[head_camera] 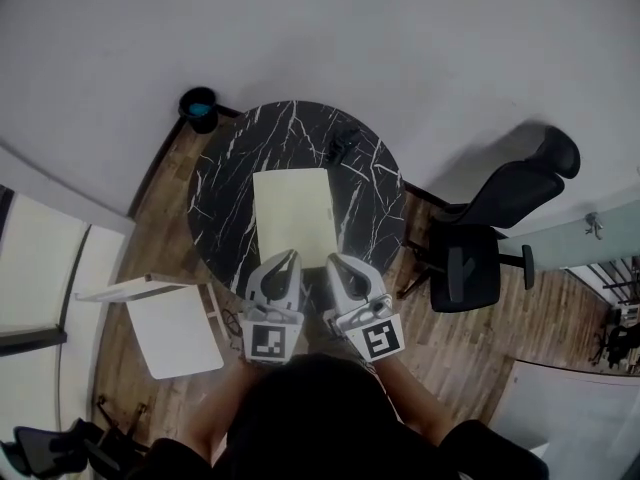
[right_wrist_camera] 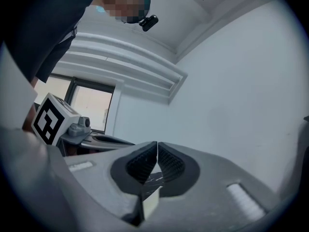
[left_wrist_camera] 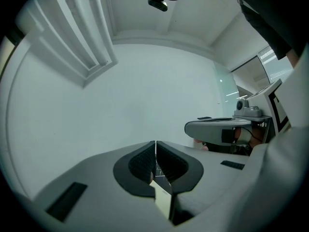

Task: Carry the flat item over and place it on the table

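Observation:
A pale yellow flat item lies flat on the round black marble table, reaching to its near edge. My left gripper and right gripper sit side by side at the item's near edge, both tilted upward. In the left gripper view the left gripper is shut, its tips meeting with nothing between the pads. A sliver of the flat item shows low in the slot behind them. The right gripper is shut the same way, with the item's edge below its tips.
A small dark object lies on the table's far side. A dark round bin stands on the wood floor behind the table. A black office chair is at the right, a white low stand at the left.

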The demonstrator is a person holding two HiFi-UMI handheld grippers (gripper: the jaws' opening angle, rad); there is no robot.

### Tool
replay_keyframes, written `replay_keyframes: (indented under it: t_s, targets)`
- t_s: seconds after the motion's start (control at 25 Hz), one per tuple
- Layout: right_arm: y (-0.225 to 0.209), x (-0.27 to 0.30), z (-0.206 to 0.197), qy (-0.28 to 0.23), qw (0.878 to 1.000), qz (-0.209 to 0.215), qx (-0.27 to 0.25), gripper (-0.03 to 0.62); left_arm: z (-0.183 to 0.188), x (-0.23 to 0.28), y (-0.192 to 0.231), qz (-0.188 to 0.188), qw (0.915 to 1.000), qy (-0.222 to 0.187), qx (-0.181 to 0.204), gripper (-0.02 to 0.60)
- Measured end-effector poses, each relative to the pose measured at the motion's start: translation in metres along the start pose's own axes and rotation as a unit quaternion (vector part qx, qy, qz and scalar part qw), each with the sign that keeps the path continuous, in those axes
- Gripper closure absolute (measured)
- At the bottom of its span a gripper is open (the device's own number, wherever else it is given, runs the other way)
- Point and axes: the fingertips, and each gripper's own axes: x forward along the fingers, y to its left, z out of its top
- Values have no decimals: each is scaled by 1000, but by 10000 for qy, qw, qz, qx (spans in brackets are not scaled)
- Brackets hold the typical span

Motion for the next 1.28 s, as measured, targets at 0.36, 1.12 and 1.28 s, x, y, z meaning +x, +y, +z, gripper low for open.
replay_keyframes:
  t_s: [0.36,1.12,1.28]
  targets:
    - [0,-17,23,-325,9987,-344,-178,594,13,-19,-10,171,9993,-304,147,561]
    - [-23,-133,17,-288,9992,-262,-48,595,12,-58,-106,661,9975,-109,240,563]
    - [-8,-132,12,-153,9996,-239,-90,595,6,-65,-101,575,9981,-121,184,563]
